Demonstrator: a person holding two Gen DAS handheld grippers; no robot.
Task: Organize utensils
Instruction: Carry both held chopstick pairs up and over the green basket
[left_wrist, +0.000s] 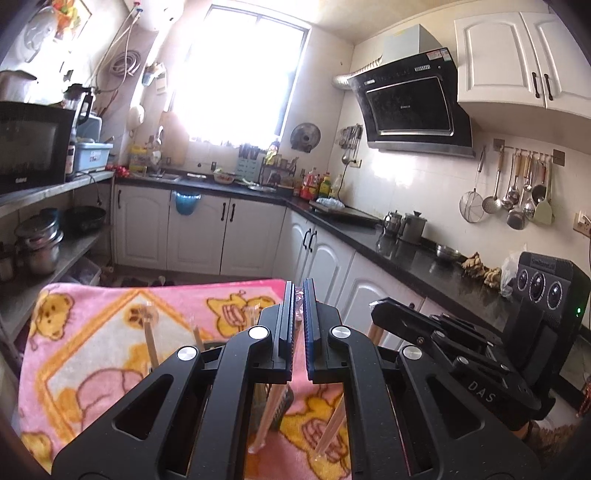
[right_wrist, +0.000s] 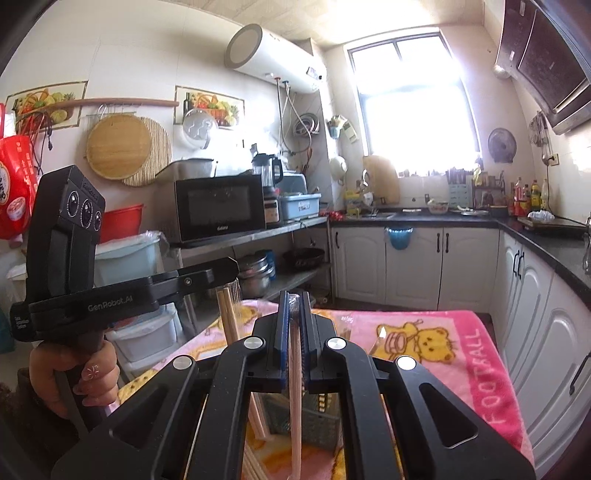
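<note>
My left gripper (left_wrist: 299, 291) is shut on a pair of wrapped chopsticks (left_wrist: 271, 413) that hangs down below its jaws over the pink bear blanket (left_wrist: 92, 343). My right gripper (right_wrist: 294, 299) is shut on another wrapped pair of chopsticks (right_wrist: 294, 406), which hangs over a dark mesh utensil holder (right_wrist: 314, 424). More chopsticks (left_wrist: 149, 339) stand in the holder in the left wrist view. The left gripper also shows at the left of the right wrist view (right_wrist: 232, 267), with chopsticks (right_wrist: 229, 317) under it. The right gripper's body shows at the right of the left wrist view (left_wrist: 376, 306).
The blanket covers a small table in a kitchen. A black L-shaped counter (left_wrist: 406, 254) with white cabinets runs along the right and far walls. A metal shelf (right_wrist: 251, 240) with a microwave (right_wrist: 218, 210) and pots stands on the left. Hanging ladles (left_wrist: 517, 192) line the right wall.
</note>
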